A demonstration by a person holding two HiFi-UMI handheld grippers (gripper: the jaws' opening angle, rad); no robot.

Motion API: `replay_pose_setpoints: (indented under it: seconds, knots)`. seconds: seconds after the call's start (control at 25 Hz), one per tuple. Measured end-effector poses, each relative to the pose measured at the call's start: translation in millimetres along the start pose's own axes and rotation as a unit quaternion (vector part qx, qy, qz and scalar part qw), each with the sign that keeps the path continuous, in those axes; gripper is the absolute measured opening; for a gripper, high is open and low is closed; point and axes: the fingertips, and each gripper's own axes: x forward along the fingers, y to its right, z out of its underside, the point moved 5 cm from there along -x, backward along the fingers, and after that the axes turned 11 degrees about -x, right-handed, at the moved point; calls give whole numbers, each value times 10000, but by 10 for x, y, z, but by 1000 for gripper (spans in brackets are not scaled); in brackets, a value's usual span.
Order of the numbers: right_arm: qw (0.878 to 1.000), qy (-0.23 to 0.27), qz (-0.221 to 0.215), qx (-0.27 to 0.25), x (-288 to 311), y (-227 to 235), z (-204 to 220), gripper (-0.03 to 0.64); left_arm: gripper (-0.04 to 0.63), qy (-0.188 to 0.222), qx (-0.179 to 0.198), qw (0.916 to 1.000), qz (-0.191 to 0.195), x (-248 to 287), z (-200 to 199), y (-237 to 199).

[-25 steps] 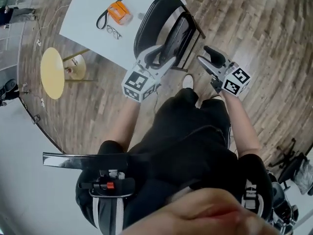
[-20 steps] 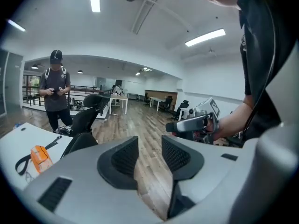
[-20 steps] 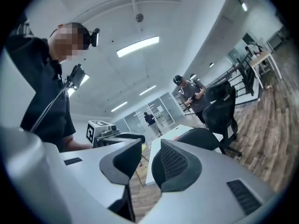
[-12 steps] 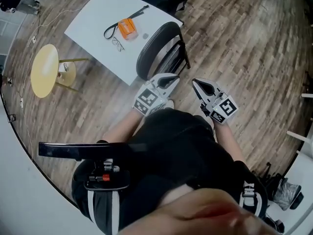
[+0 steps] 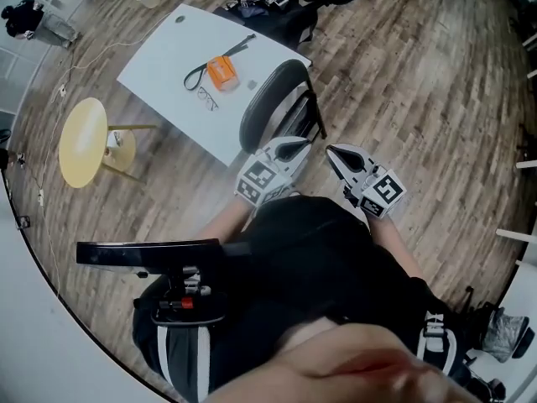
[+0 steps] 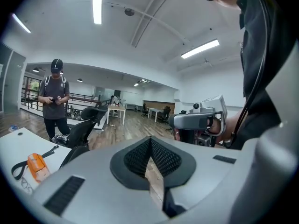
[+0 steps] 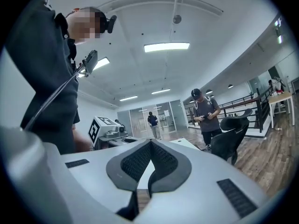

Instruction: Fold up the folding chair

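Two tools | left hand-held gripper (image 5: 294, 146): pressed together, empty | right hand-held gripper (image 5: 333, 153): pressed together, empty | folding chair (image 5: 270, 107): beside desk (image 5: 164, 57), apart from both

Open-plan office: wood-plank floor (image 5: 403, 82), white desk (image 5: 159, 57), swivel chair (image 7: 236, 127), ceiling strip lights (image 7: 167, 46).

Head view: camera on head, wide-angle, faces steeply down. Own torso (image 5: 310, 275) fills lower frame. Left gripper (image 5: 292, 147) and right gripper (image 5: 334, 153) mid-frame. Table (image 5: 168, 65), chair (image 5: 273, 107) and floor (image 5: 419, 82) farther off.

Left gripper view: camera just behind own fingers (image 6: 163, 157), very near them, faces roughly level across room.

Right gripper view: same seat behind own fingers (image 7: 135, 161), faces level.

Shared: each gripper view catches other gripper. Both catch standing person (image 6: 55, 101). Head view and left gripper view both show table.
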Motion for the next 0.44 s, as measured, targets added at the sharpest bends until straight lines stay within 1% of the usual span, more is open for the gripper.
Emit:
replay_pose_setpoints:
  seconds: [0.32,0.44]
  knots:
    - [10000,9,62,-2,-48,-53,-18,9,5,-101,127,9998,118,53,11,53]
    - [10000,-8,73,-11,-48,-97,-10,9,5,-108,79,9998,164,43,18,50]
